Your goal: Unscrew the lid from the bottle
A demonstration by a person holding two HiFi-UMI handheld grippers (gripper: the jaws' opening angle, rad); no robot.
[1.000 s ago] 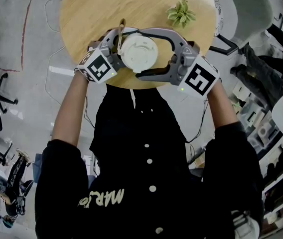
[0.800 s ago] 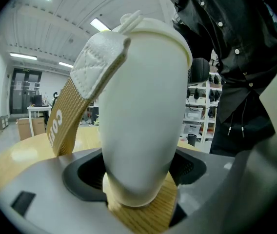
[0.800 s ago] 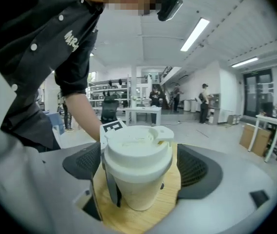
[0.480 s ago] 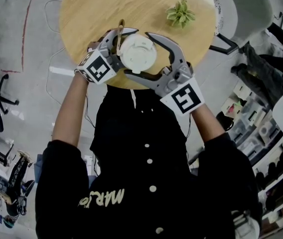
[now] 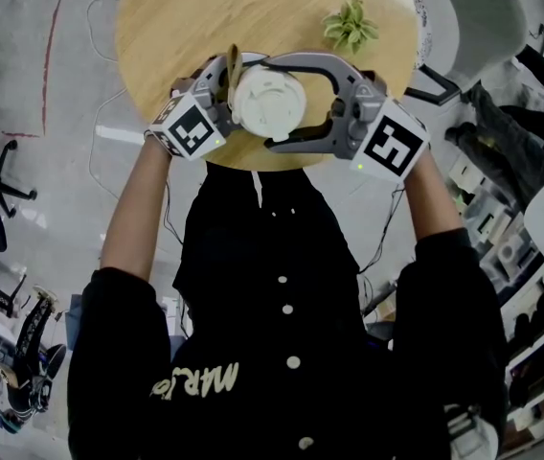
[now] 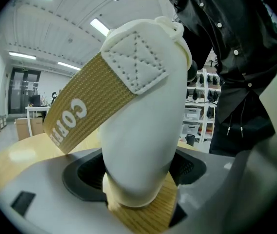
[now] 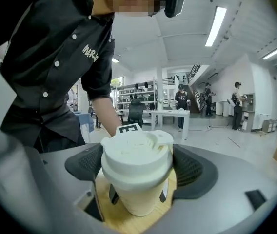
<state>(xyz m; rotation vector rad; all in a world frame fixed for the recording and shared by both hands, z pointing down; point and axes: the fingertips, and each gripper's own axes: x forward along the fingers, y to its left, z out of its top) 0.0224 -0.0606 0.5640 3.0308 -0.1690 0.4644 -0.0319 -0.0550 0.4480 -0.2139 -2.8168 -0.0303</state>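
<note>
Left gripper view gives us the left tongs closed on the lower body of the white bottle. Their dark pads press it from both sides, just above the wooden tabletop. A tan woven strap, stitched to a white patch on the bottle's side, hangs off to the left. From the head view, we see the bottle near the front edge of the round tabletop, close to the person's chest, with one pair of tongs on each side.

Moving right, the right gripper view shows the right tongs set wide around the white lid. Both pads lie against its rim, so we read this as a grip on the lid. The lid looks fully seated on the bottle, with no gap that we can see. Farther right, a small green plant stands well clear.

We judge that the unscrewing step is in hand: body braced, lid gripped. The next move calls for rolling the right wrist to turn the lid loose while the left tongs hold firm. After that comes a release and a fresh grip for the next turn.
</note>
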